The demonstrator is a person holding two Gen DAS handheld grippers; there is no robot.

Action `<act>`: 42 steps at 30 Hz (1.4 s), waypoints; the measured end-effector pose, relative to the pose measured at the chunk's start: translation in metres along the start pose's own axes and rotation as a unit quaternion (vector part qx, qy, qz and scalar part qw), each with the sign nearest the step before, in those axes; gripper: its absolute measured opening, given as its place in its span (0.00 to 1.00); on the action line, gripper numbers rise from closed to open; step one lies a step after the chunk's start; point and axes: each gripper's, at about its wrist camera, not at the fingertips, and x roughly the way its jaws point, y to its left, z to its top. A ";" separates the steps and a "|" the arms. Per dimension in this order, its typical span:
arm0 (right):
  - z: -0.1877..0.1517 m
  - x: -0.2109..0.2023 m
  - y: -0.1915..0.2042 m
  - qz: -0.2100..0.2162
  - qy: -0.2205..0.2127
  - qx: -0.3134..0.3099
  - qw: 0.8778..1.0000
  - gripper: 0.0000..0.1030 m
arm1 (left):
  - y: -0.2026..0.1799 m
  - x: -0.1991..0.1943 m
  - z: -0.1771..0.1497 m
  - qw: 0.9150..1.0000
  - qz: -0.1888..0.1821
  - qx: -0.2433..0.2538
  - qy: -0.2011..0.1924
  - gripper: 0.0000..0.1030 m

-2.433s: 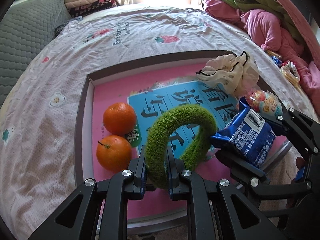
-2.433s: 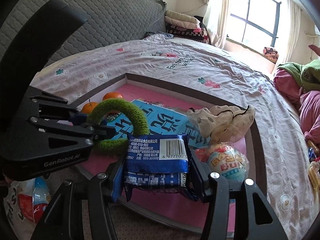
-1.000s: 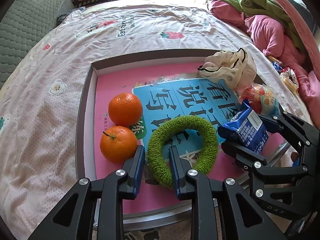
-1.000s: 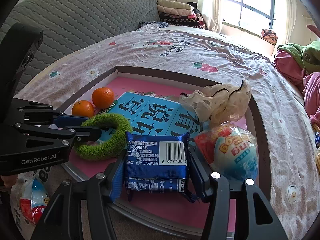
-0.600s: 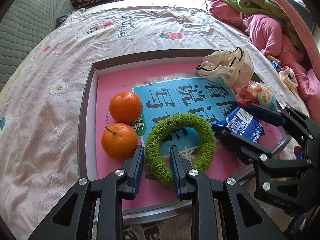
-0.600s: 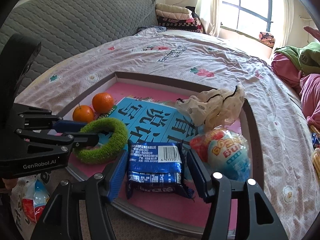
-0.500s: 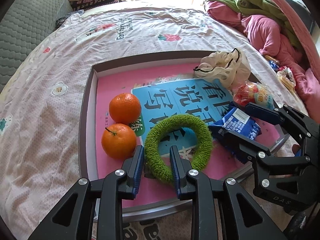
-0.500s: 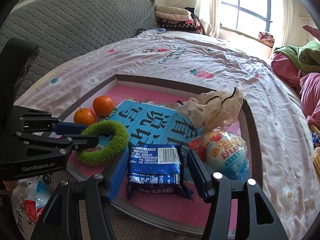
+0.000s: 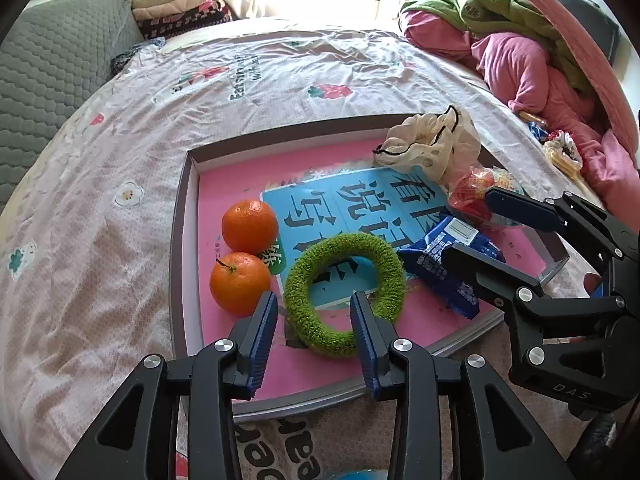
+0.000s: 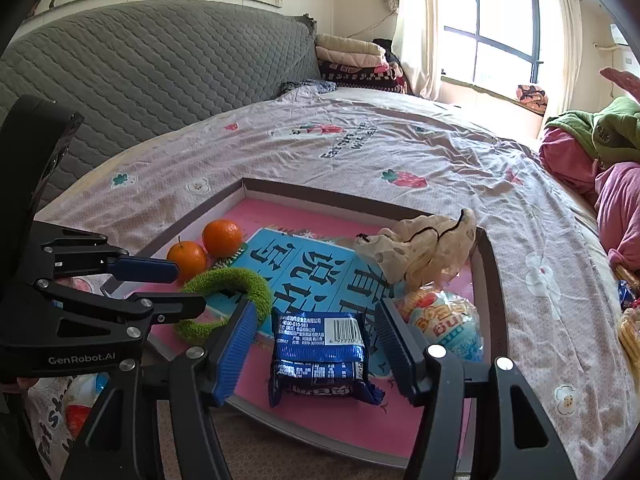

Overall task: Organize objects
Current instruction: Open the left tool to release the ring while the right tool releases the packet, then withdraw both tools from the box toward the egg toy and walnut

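A fuzzy green ring (image 9: 344, 245) lies flat in the pink tray (image 9: 180, 240), beside two oranges (image 9: 250, 226). My left gripper (image 9: 314, 296) straddles the ring's near edge. Its jaws are opening and the pads stand clear of the ring. In the right wrist view the blue snack packet (image 10: 320, 344) rests on the tray (image 10: 492, 280) between the fingers of my right gripper (image 10: 314, 304). Those jaws are opening too, with a gap on each side of the packet. The left gripper (image 10: 190, 286) shows there at the green ring (image 10: 260, 288).
A cream cloth pouch (image 9: 432, 148) and a red-and-blue snack bag (image 10: 444, 316) fill the tray's far right corner. The tray sits on a flowered bedsheet (image 9: 120, 160). Pink and green clothes (image 9: 520, 60) are piled at the right, a grey headboard (image 10: 160, 60) at the left.
The ring came down from tilted to flat in the tray, and the left jaws spread off it. The right jaws widened off the blue packet, which now lies on the tray.
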 end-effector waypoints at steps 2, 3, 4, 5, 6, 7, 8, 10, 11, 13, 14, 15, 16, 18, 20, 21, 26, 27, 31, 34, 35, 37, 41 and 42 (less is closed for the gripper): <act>0.000 -0.001 0.000 0.000 -0.003 0.001 1.000 0.60 | -0.001 -0.001 0.000 1.000 -0.001 0.000 -0.002 0.38; 0.000 -0.002 0.000 0.000 -0.005 0.001 1.000 0.60 | 0.000 -0.002 0.001 1.000 -0.001 0.000 -0.003 0.39; 0.000 -0.002 0.000 0.000 -0.006 0.001 1.000 0.60 | 0.000 -0.003 0.000 1.000 0.000 -0.002 -0.004 0.39; 0.000 -0.003 0.000 0.000 -0.008 0.001 1.000 0.60 | 0.001 -0.003 0.001 1.000 0.000 -0.002 -0.005 0.39; 0.000 -0.004 0.000 0.000 -0.010 0.002 1.000 0.60 | 0.001 -0.004 0.001 1.000 0.001 -0.003 -0.007 0.39; 0.001 -0.005 0.000 0.000 -0.012 0.003 1.000 0.60 | 0.002 -0.005 0.001 1.000 0.002 -0.005 -0.009 0.40; 0.001 -0.006 0.000 0.000 -0.014 0.004 1.000 0.60 | 0.003 -0.005 0.001 1.000 0.001 -0.005 -0.010 0.40; 0.002 -0.008 0.000 0.000 -0.019 0.004 1.000 0.60 | 0.004 -0.007 0.001 1.000 -0.001 -0.008 -0.014 0.40; 0.003 -0.011 0.000 0.000 -0.025 0.003 1.000 0.61 | 0.005 -0.009 0.002 1.000 -0.001 -0.009 -0.017 0.40; 0.004 -0.015 0.000 0.000 -0.034 0.002 0.999 0.61 | 0.006 -0.013 0.001 1.000 -0.001 -0.013 -0.025 0.40; 0.005 -0.018 0.001 -0.002 -0.041 0.000 0.999 0.61 | 0.007 -0.015 0.001 0.999 -0.003 -0.015 -0.028 0.40; 0.006 -0.021 0.001 -0.003 -0.045 -0.001 0.999 0.61 | 0.007 -0.016 0.001 0.999 -0.005 -0.017 -0.030 0.44; 0.007 -0.023 0.001 -0.004 -0.049 -0.002 0.999 0.61 | 0.007 -0.017 0.001 0.999 -0.008 -0.019 -0.029 0.51; 0.009 -0.029 0.000 -0.006 -0.060 -0.002 0.998 0.62 | 0.009 -0.018 0.000 0.999 -0.015 -0.026 -0.027 0.54; 0.011 -0.035 0.000 -0.013 -0.069 -0.002 0.998 0.63 | 0.006 -0.021 -0.002 0.999 -0.012 -0.021 -0.031 0.54; 0.011 -0.036 0.000 -0.016 -0.072 -0.003 0.997 0.63 | 0.005 -0.022 -0.002 0.999 -0.008 -0.019 -0.033 0.54; 0.013 -0.044 -0.004 -0.017 -0.082 0.007 0.996 0.63 | 0.003 -0.034 -0.003 0.998 -0.014 -0.022 -0.055 0.56; 0.013 -0.045 -0.004 -0.016 -0.083 0.009 0.996 0.63 | 0.003 -0.037 -0.003 0.998 -0.012 -0.024 -0.059 0.57; 0.014 -0.052 -0.005 -0.009 -0.091 0.018 0.996 0.64 | 0.004 -0.049 -0.003 0.995 0.028 -0.025 -0.090 0.57; 0.014 -0.060 -0.005 0.005 -0.105 0.029 0.994 0.69 | 0.008 -0.059 -0.004 0.992 0.047 -0.030 -0.109 0.57; 0.015 -0.062 -0.005 0.006 -0.110 0.031 0.993 0.69 | 0.009 -0.062 -0.005 0.992 0.047 -0.034 -0.111 0.57; 0.016 -0.068 -0.006 0.005 -0.120 0.035 0.992 0.70 | 0.011 -0.064 -0.006 0.992 0.046 -0.038 -0.115 0.58; 0.017 -0.074 -0.008 0.006 -0.132 0.043 0.990 0.72 | 0.010 -0.066 -0.008 0.992 0.047 -0.038 -0.114 0.58; 0.017 -0.076 -0.010 0.007 -0.134 0.046 0.990 0.72 | 0.009 -0.065 -0.008 0.992 0.048 -0.037 -0.113 0.58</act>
